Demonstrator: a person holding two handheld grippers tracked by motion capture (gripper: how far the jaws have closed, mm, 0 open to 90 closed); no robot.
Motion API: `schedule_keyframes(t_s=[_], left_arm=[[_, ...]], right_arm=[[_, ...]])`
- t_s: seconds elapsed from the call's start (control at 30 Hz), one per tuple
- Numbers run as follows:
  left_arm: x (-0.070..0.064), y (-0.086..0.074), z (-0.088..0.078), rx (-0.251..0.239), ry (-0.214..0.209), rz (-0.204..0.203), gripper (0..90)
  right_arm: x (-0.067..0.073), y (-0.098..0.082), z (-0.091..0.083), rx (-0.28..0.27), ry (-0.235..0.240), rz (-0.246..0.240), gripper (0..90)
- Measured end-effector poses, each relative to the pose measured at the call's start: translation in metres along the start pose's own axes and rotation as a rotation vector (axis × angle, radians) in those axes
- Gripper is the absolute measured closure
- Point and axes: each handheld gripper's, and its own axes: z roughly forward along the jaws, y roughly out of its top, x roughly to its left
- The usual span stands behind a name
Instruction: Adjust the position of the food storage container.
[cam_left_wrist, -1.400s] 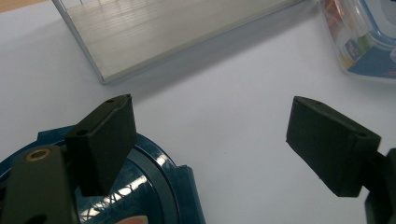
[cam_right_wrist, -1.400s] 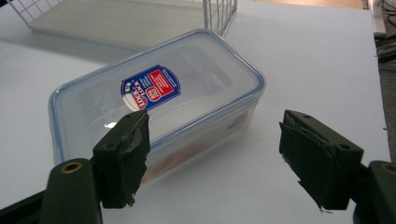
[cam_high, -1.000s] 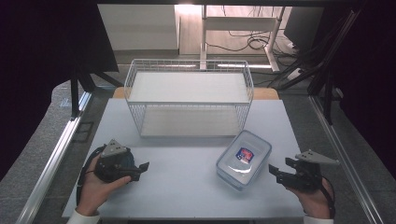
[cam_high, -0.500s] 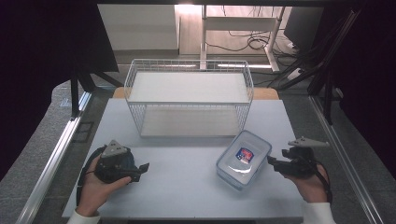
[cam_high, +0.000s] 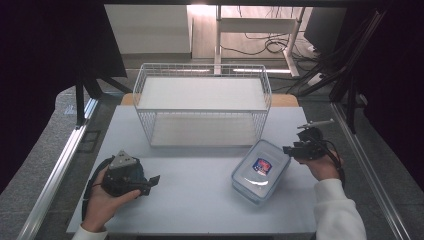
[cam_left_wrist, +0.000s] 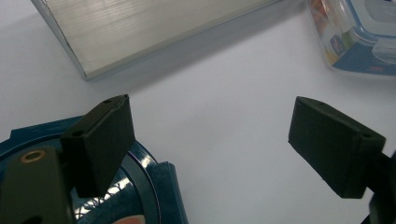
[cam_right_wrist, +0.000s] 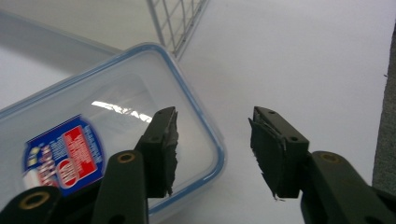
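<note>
The lidded plastic container (cam_high: 260, 171) lies on the bench (cam_high: 200, 200) at the near right, just in front of the wire basket (cam_high: 202, 107), not yet gripped or lifted. The right tongs (cam_high: 291, 149) have just been closing, half open, straddling its right rim without pressing. The left tongs (cam_high: 152, 181) rest wide open and empty, near left. The grasp and any move remain.

I can read no text; the red-and-blue label (cam_right_wrist: 63, 156) on the container lid (cam_right_wrist: 140, 74) is too blurred
</note>
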Motion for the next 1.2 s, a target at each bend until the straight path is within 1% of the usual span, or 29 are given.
schedule_keyframes(t_s=[0.07,0.1,0.13,0.17,0.2,0.23,0.27,0.33,0.4,0.43,0.47,0.5,0.6,0.73,0.77,0.93,0.97,1.1,1.17,1.2], left_arm=[[0.000,0.000,0.000,0.000,0.000,-0.001,14.0],[0.001,0.000,0.001,0.001,0.000,-0.003,14.0],[0.002,0.000,0.001,0.000,0.001,-0.005,14.0],[0.002,0.000,0.001,0.000,0.001,-0.005,14.0],[0.002,0.000,0.000,-0.001,0.001,-0.005,14.0],[0.002,0.000,0.000,-0.001,0.001,-0.005,14.0],[0.001,0.000,-0.001,-0.002,0.001,-0.005,14.0],[0.001,0.000,-0.001,-0.003,0.001,-0.005,14.1],[0.001,0.000,0.000,-0.001,0.001,-0.004,14.1],[0.001,0.000,0.000,0.002,0.000,-0.002,14.1],[0.001,0.000,0.000,0.002,0.000,-0.002,14.1],[0.001,0.000,0.001,0.002,-0.001,-0.002,14.1],[0.002,0.000,0.002,0.006,0.001,-0.001,14.1],[0.003,0.000,0.002,0.006,0.004,-0.001,14.1],[0.003,0.000,0.002,0.006,0.004,-0.001,14.1],[0.002,-0.001,0.003,0.010,0.004,0.003,14.1],[0.001,-0.001,0.003,0.011,0.004,0.005,14.1],[0.001,0.000,0.004,0.013,0.004,0.006,14.1],[0.000,0.000,0.005,0.016,0.004,0.007,14.1],[0.000,0.000,0.005,0.018,0.005,0.009,14.1]], right_arm=[[-0.001,0.002,0.003,0.007,-0.003,0.002,53.1],[-0.004,0.006,0.010,0.021,0.003,0.014,56.6],[-0.005,0.007,0.012,0.023,-0.003,0.009,58.5],[-0.005,0.007,0.012,0.023,-0.003,0.009,58.5],[-0.007,0.011,0.018,0.042,-0.012,0.010,64.7],[-0.007,0.011,0.018,0.042,-0.012,0.010,64.7],[-0.009,0.012,0.024,0.051,-0.006,0.017,74.2],[-0.010,0.013,0.028,0.064,0.000,0.005,80.9],[-0.009,0.014,0.033,0.083,-0.002,-0.023,85.0],[-0.008,0.015,0.036,0.098,-0.006,-0.045,86.8],[-0.008,0.015,0.036,0.098,-0.006,-0.045,86.8],[-0.008,0.017,0.039,0.114,-0.019,-0.066,88.7],[-0.009,0.019,0.042,0.119,-0.020,-0.078,88.9],[-0.008,0.019,0.053,0.172,-0.021,-0.119,88.9],[-0.008,0.019,0.053,0.172,-0.021,-0.119,88.9],[-0.011,0.015,0.057,0.213,-0.046,-0.163,89.1],[-0.011,0.014,0.057,0.217,-0.048,-0.170,89.1],[-0.011,0.012,0.057,0.211,-0.037,-0.167,89.1],[-0.006,0.010,0.055,0.219,-0.031,-0.192,89.1],[-0.006,0.010,0.055,0.219,-0.031,-0.192,89.1]])
